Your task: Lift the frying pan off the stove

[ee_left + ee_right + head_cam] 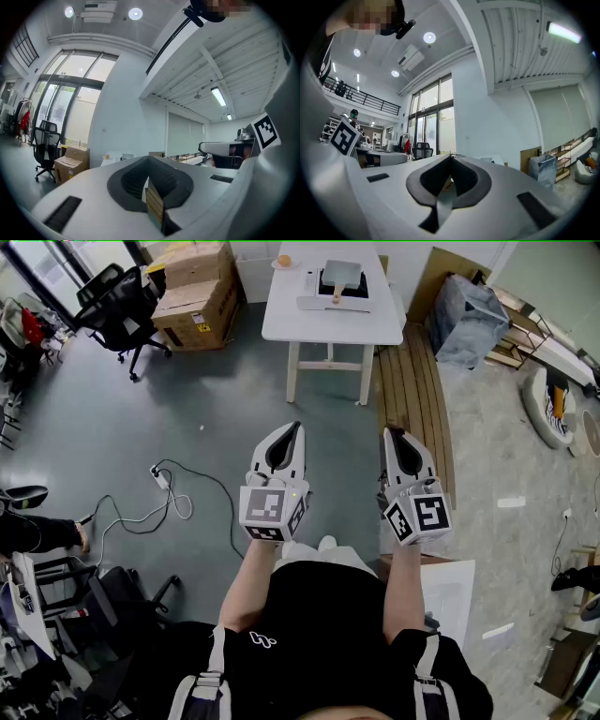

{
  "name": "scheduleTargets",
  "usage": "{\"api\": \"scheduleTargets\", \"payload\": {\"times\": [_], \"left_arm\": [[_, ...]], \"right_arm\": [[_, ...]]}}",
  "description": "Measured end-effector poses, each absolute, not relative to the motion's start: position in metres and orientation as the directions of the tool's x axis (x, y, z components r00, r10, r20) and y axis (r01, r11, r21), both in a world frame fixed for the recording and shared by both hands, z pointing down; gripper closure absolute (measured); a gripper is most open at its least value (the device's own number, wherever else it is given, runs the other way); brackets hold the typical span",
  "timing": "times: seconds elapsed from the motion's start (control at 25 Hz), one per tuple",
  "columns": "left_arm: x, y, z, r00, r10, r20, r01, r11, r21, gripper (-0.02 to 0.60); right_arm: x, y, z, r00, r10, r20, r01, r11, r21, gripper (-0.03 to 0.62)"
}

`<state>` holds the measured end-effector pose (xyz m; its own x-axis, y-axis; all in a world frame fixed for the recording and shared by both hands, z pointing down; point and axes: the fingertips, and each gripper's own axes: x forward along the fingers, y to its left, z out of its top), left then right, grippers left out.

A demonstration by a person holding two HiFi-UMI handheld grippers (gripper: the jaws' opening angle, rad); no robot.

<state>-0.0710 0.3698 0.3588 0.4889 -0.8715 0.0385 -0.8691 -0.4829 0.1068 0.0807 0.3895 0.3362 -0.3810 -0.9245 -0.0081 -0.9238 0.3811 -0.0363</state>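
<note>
Left gripper (291,430): jaws closed, empty | Right gripper (391,435): jaws closed, empty | Pan (342,274): sits on stove (357,290), atop white table (319,326), well apart from both grippers

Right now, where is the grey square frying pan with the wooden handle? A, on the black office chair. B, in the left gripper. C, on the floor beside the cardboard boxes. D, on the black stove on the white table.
D: the grey square frying pan sits on the black stove on the white table, far ahead of the left gripper and right gripper, both shut and empty.
</note>
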Motion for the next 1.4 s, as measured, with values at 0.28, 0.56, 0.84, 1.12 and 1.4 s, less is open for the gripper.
{"api": "scheduleTargets", "payload": {"times": [0.28, 0.56, 0.84, 1.12, 1.4], "left_arm": [[-0.053, 0.362, 0.352, 0.479, -0.878, 0.006, -0.871, -0.474, 0.129, 0.586], [-0.019, 0.357, 0.344, 0.493, -0.87, -0.003, -0.86, -0.487, 0.151, 0.584], [-0.019, 0.347, 0.364, 0.468, -0.883, 0.034, -0.873, -0.456, 0.171, 0.585], [-0.009, 0.312, 0.347, 0.471, -0.882, -0.01, -0.868, -0.465, 0.172, 0.585], [-0.009, 0.247, 0.33, 0.477, -0.878, -0.041, -0.867, -0.478, 0.142, 0.584]], "right_arm": [[0.092, 0.382, 0.328, -0.432, -0.901, -0.046, -0.9, 0.434, -0.045, 0.589], [0.123, 0.376, 0.321, -0.451, -0.889, -0.079, -0.883, 0.457, -0.11, 0.589], [0.119, 0.364, 0.321, -0.487, -0.866, -0.113, -0.855, 0.499, -0.144, 0.589], [0.135, 0.332, 0.309, -0.479, -0.866, -0.145, -0.855, 0.497, -0.147, 0.588], [0.132, 0.271, 0.304, -0.489, -0.861, -0.143, -0.855, 0.505, -0.115, 0.589]]}}
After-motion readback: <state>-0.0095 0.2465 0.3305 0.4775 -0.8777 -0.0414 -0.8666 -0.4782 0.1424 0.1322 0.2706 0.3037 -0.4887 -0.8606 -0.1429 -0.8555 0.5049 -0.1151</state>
